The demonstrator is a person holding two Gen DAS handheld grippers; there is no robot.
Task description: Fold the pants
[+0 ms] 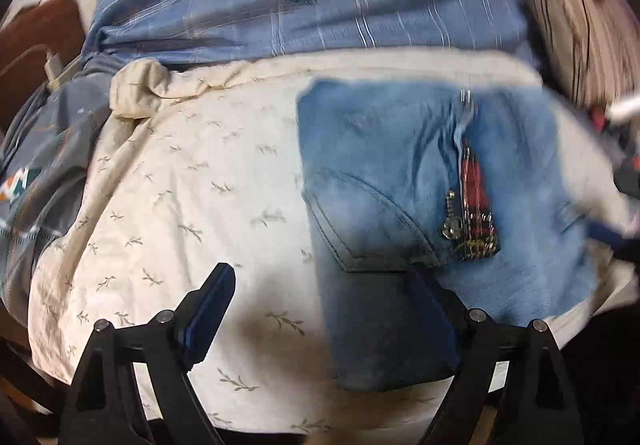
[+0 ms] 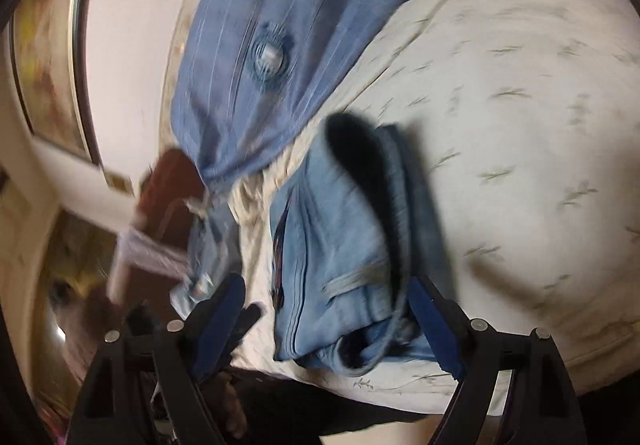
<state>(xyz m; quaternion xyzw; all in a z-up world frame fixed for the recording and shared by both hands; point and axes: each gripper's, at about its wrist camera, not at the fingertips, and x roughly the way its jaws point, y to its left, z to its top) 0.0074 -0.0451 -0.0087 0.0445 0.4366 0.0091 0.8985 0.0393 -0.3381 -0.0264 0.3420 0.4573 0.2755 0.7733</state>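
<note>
In the left wrist view, the far left holds a grey patterned garment [image 1: 36,173] bunched at the edge of the bed; next to it the cream leaf-print sheet [image 1: 180,205] spreads across the middle. Behind it lies a blue plaid cloth [image 1: 240,5] with a round emblem. The left hand-held gripper [image 1: 324,281] stands wide with nothing pressed between its pads — its left finger is over bare sheet, its right finger at the near edge of the pants [image 1: 400,185]. The jeans lie already folded into a compact block just ahead and to the right of this gripper, a keychain [image 1: 472,221] dangling at the fly.

In the right wrist view, the same blue plaid cloth [image 2: 260,65] sits upper left, the pants [image 2: 340,245] in the middle and the sheet [image 2: 520,125] to the right. The right hand-held gripper [image 2: 328,297] is also wide; the folded bundle lies between its fingers, but I cannot see the pads squeezing it.

The bundle's long axis runs away from both grippers, roughly along the way they point. The right one looks nearer, straddling the near end, so any further fold or tidy would probably fall to it — the blur makes finer contact hard to judge.
</note>
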